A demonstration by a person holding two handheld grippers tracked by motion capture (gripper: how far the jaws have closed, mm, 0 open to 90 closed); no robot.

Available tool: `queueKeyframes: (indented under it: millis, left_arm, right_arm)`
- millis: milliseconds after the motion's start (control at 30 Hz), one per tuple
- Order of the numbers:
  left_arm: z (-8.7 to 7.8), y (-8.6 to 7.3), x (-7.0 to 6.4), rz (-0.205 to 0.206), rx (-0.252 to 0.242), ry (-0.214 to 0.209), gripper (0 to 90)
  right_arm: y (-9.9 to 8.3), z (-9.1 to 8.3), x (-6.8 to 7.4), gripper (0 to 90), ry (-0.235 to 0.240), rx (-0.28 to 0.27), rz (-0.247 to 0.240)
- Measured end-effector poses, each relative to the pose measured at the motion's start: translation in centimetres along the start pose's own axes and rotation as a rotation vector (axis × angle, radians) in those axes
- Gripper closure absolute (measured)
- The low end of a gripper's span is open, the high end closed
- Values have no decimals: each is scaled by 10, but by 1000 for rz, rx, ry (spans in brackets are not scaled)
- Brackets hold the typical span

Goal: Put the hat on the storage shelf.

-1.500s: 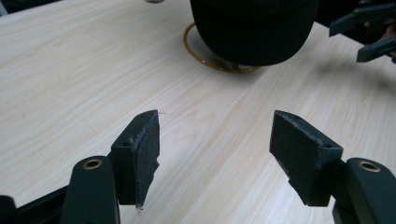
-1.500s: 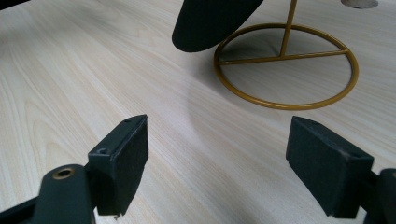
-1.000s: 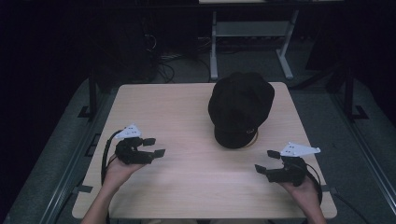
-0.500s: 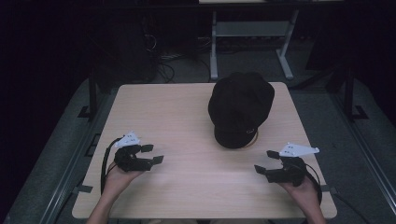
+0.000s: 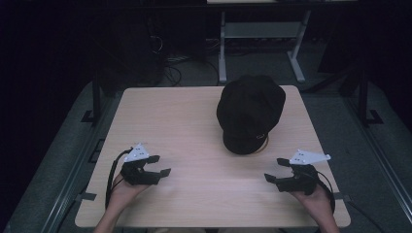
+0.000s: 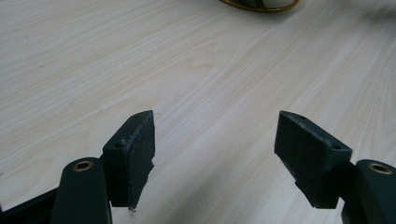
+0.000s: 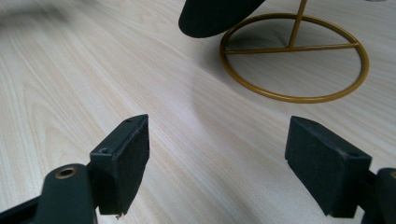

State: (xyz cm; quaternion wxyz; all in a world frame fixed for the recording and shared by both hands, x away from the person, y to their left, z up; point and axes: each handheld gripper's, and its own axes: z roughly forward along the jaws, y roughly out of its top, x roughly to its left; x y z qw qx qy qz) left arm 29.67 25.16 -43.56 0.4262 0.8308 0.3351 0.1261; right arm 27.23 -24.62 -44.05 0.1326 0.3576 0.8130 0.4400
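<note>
A black cap (image 5: 250, 111) sits on a gold wire stand (image 7: 294, 63) at the right middle of the light wooden table (image 5: 184, 121); its brim (image 7: 215, 16) hangs over the stand's round base. My left gripper (image 5: 160, 166) rests open near the front left, nothing between its pads (image 6: 135, 149). Near the front right my right gripper (image 5: 276, 170) is open too, its pads (image 7: 123, 154) wide apart, aimed at the stand base a short way ahead. A slice of the gold base ring (image 6: 259, 4) peeks in at the top of the left gripper view.
Beyond the table's far edge a white metal desk frame (image 5: 262, 39) and cables (image 5: 170, 58) stand on the dark floor. Black rails (image 5: 97, 107) flank the table on both sides. Bare tabletop (image 5: 214, 184) lies between the two grippers.
My left gripper has slid back toward the front edge and slightly left. The right gripper and the cap have stayed put.
</note>
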Motion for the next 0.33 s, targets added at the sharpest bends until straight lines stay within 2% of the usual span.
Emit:
queueKeyframes:
  millis: [133, 333]
  left_arm:
    - [-1, 0, 1, 4, -16, 11, 276]
    - [0, -2, 2, 10, -13, 31, 274]
  right_arm:
    - [-1, 2, 1, 215, 6, 7, -2]
    - [1, 6, 4, 215, 22, 17, -11]
